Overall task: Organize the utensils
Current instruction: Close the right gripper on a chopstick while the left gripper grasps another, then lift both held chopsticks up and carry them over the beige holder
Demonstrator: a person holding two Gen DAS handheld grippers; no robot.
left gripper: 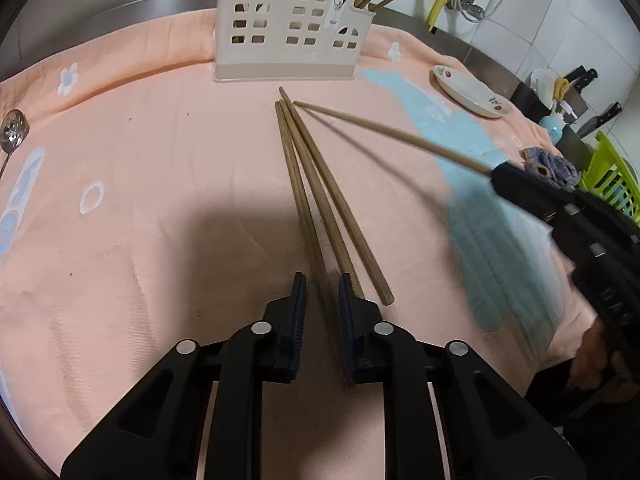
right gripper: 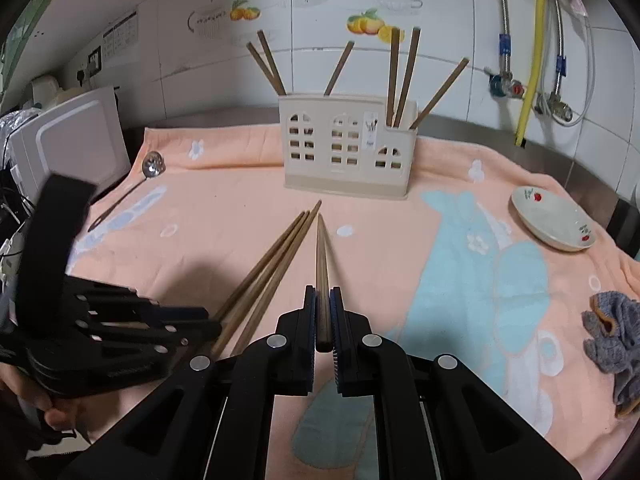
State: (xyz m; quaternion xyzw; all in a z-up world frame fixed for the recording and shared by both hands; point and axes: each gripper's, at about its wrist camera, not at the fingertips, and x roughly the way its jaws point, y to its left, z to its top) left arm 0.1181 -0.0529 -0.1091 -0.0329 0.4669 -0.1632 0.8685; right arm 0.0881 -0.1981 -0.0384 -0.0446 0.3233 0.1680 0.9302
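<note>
- The right tongs (right gripper: 323, 300) pinch a single wooden chopstick (right gripper: 321, 264) near its thick end, its thin tip pointing toward the holder
- In the left wrist view that same chopstick (left gripper: 394, 136) is lifted off the cloth, slanting across from the right tongs (left gripper: 500, 174)
- The left tongs (left gripper: 322, 296) are spread, with a small gap between the blue pads; one of three chopsticks (left gripper: 316, 196) runs between them, and whether either pad touches it cannot be told
- Those three chopsticks (right gripper: 266, 264) lie side by side on the peach towel (left gripper: 160, 200), thin tips close together toward the holder
- The cream utensil holder (right gripper: 348, 146) with window-shaped cut-outs stands upright at the back of the tabletop, holding more chopsticks (right gripper: 402, 76) that lean out of its compartments
- A small label on the holder's front is too small to read
- A slotted spoon (right gripper: 150, 166) lies at the towel's left edge, a white dish with red fruit print (right gripper: 554, 218) on the right, a grey rag (right gripper: 614, 340) nearer
</note>
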